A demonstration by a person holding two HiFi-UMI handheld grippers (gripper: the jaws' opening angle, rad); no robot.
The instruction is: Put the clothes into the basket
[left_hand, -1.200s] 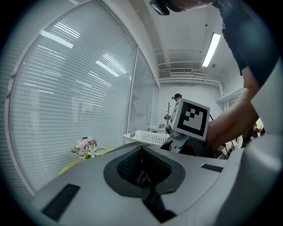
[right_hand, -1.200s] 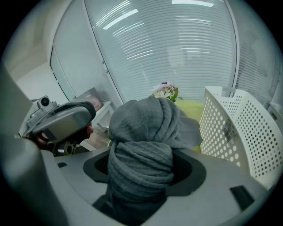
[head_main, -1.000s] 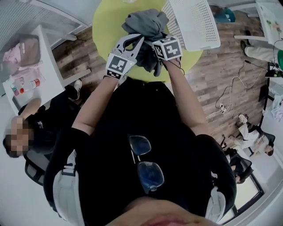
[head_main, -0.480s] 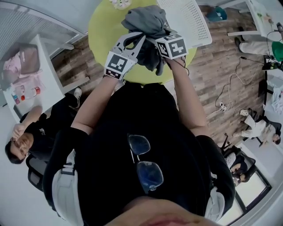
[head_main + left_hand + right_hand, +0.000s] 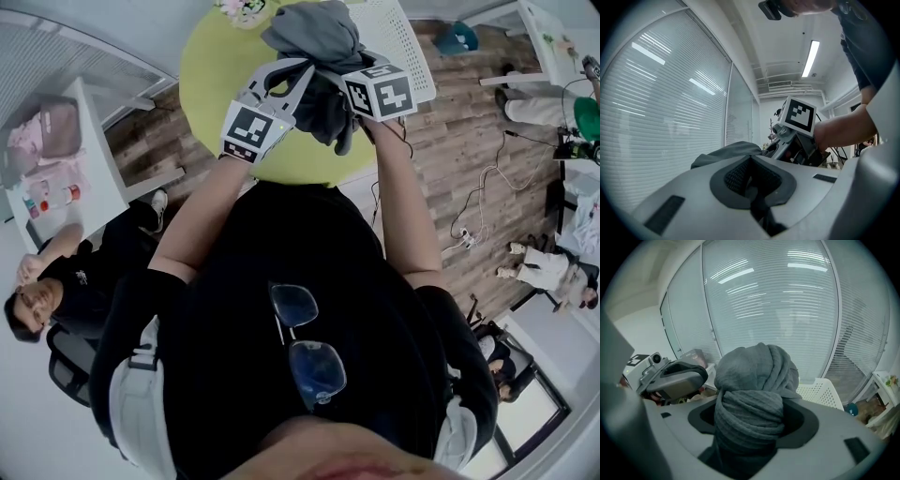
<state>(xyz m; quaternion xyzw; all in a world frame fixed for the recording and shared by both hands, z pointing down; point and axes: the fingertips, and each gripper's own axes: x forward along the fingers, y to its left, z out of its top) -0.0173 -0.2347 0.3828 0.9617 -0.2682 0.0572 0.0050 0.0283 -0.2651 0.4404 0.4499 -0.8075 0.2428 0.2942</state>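
A bunched grey garment [image 5: 314, 33] hangs in the air above the round yellow-green table [image 5: 211, 80], held from both sides. My left gripper [image 5: 298, 67] is shut on a thin fold at its left, and the rest of the cloth [image 5: 724, 154] shows beyond the jaws in the left gripper view. My right gripper [image 5: 349, 75] is shut on a thick wad of the garment [image 5: 754, 380], which fills the space between its jaws. The white perforated basket [image 5: 408, 47] stands on the table just right of the garment, and it also shows behind the wad as the basket [image 5: 820, 392].
A white desk with a pink bag [image 5: 52, 131] stands at the left, and a person [image 5: 66, 281] sits beside it. Cables [image 5: 487, 197] lie on the wooden floor at the right, near more people [image 5: 553, 272]. A flowered item [image 5: 239, 7] sits at the table's far edge.
Both grippers have risen together with the garment, which now hangs higher over the table and closer to the basket's near edge. Both grips are unchanged.
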